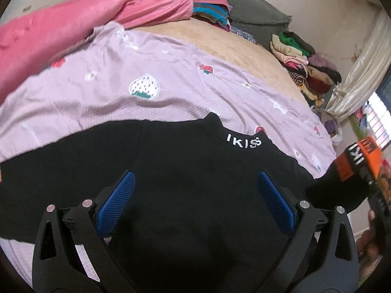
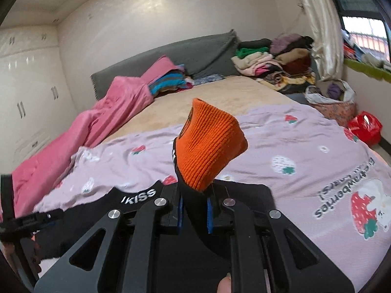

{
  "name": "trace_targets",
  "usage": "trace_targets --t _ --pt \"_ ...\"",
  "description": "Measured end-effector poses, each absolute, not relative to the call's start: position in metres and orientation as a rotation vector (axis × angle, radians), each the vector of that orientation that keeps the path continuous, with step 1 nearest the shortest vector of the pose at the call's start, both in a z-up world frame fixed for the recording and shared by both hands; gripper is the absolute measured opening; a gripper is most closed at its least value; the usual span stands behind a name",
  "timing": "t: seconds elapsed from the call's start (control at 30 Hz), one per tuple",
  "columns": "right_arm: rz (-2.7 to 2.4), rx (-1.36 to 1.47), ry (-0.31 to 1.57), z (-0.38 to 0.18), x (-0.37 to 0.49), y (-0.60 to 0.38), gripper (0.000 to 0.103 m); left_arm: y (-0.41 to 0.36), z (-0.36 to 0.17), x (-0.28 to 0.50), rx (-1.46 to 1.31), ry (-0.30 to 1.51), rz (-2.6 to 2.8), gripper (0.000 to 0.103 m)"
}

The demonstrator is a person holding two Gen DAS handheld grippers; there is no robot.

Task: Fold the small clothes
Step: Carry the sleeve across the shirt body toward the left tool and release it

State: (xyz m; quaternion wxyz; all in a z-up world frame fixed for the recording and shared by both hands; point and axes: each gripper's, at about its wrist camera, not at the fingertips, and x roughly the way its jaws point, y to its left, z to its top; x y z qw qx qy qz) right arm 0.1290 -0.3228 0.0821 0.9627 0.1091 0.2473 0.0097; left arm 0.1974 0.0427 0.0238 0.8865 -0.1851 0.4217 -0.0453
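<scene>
A black top [image 1: 185, 171] with white "IKISS" on its collar [image 1: 244, 142] lies flat on a lilac strawberry-print sheet [image 1: 122, 97]. My left gripper [image 1: 195, 190] hovers over the top's middle, jaws wide apart and empty. My right gripper [image 2: 194, 205] is shut on the top's black sleeve and holds it up, so the orange ribbed cuff [image 2: 207, 144] stands above the fingers. The same cuff [image 1: 359, 156] shows at the right edge of the left wrist view. The collar [image 2: 139, 195] also shows in the right wrist view.
A pink blanket [image 1: 61, 31] lies bunched along the bed's left side. Folded colourful clothes [image 2: 168, 81] sit by the grey headboard [image 2: 195, 53]. A heap of clothes [image 2: 276, 61] fills the far right corner. A bag of laundry [image 2: 330, 97] and a red bag [image 2: 365, 127] sit beside the bed.
</scene>
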Motion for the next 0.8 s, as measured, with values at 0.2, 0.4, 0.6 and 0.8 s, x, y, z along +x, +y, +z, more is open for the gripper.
trace_targets --t 0.2,0.4,0.6,0.8 --pt "0.058 0.163 0.538 0.064 0.139 -0.284 0.013 0.056 0.014 0.196 -0.464 0.896 -0.144 0.094" --pt "0.105 0.097 0.597 0.037 0.149 -0.241 0.013 0.068 -0.001 0.198 -0.583 0.926 -0.21 0.094" --pt "0.162 0.074 0.647 0.017 0.154 -0.209 0.013 0.07 -0.013 0.203 -0.646 0.951 -0.26 0.094" --pt "0.255 0.098 0.715 0.002 0.153 -0.188 0.046 0.065 -0.023 0.206 -0.684 0.979 -0.312 0.094"
